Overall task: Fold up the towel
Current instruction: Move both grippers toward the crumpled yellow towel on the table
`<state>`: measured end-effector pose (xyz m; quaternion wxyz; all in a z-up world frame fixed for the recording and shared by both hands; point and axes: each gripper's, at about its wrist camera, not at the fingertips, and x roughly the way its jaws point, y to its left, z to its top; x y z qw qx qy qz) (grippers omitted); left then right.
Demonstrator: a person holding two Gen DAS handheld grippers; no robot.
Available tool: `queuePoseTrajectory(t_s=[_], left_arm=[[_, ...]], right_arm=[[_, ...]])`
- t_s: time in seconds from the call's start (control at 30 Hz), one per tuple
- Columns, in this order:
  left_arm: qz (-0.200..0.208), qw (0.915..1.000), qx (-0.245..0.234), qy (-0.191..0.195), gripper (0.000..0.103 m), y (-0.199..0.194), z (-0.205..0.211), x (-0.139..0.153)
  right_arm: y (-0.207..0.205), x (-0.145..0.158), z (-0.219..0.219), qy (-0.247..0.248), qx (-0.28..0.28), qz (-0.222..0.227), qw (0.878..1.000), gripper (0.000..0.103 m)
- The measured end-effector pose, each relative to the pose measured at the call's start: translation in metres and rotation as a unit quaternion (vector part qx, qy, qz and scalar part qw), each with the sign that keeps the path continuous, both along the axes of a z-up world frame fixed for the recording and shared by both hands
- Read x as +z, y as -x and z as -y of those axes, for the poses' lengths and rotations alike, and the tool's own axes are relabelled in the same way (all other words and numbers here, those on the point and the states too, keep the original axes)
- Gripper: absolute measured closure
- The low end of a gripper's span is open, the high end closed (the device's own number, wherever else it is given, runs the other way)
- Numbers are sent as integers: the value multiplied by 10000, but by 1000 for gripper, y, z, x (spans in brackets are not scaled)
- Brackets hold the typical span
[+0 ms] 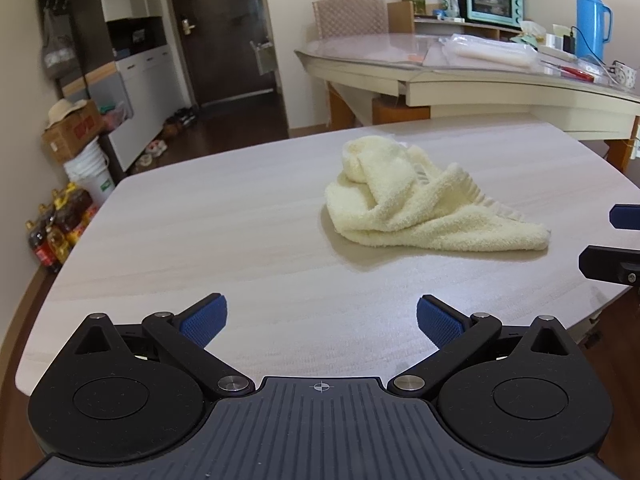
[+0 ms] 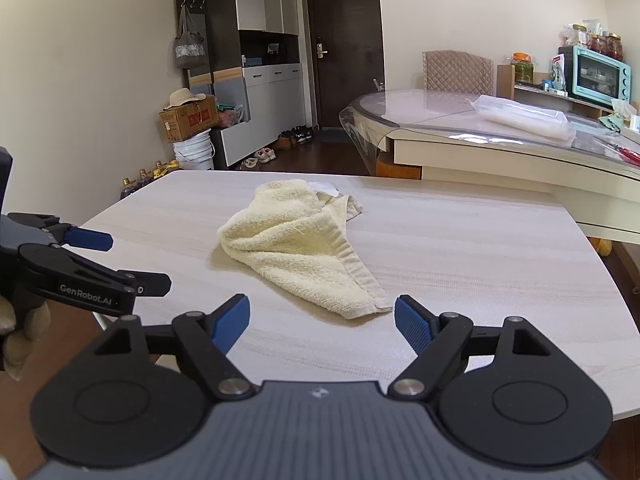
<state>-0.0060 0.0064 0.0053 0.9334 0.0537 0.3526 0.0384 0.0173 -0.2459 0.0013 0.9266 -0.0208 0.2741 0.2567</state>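
A pale yellow towel (image 1: 420, 204) lies crumpled in a heap on the light wood table (image 1: 200, 240). In the right wrist view the towel (image 2: 296, 244) tapers to a hemmed corner pointing toward me. My left gripper (image 1: 322, 322) is open and empty, well short of the towel, which lies ahead and to its right. My right gripper (image 2: 322, 322) is open and empty, with the towel's near corner just ahead between its fingers. The left gripper (image 2: 120, 264) also shows at the left edge of the right wrist view, open. The right gripper's fingers (image 1: 624, 218) show at the right edge of the left wrist view.
A second table (image 2: 500, 148) with a glass top stands behind, holding a plastic-wrapped roll (image 2: 524, 120), a teal oven (image 1: 494, 0) and a blue flask (image 1: 592, 20). A cabinet, boxes, buckets and bottles (image 1: 56, 228) stand at the left by the floor.
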Motion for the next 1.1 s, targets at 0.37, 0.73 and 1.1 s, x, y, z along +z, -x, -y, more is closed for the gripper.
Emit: queuePoseTrajectory(t_s=[0.37, 0.73, 1.1], left_arm=[[-59, 10000, -7, 40, 0, -21, -8, -4], [-159, 9998, -8, 81, 0, -38, -13, -11], [-229, 9997, -42, 107, 0, -49, -13, -16]], right_arm=[[-26, -5, -5, 18, -24, -133, 9999, 21], [-44, -10, -13, 41, 3, -245, 9997, 22], [-55, -14, -17, 52, 22, -333, 9994, 22]])
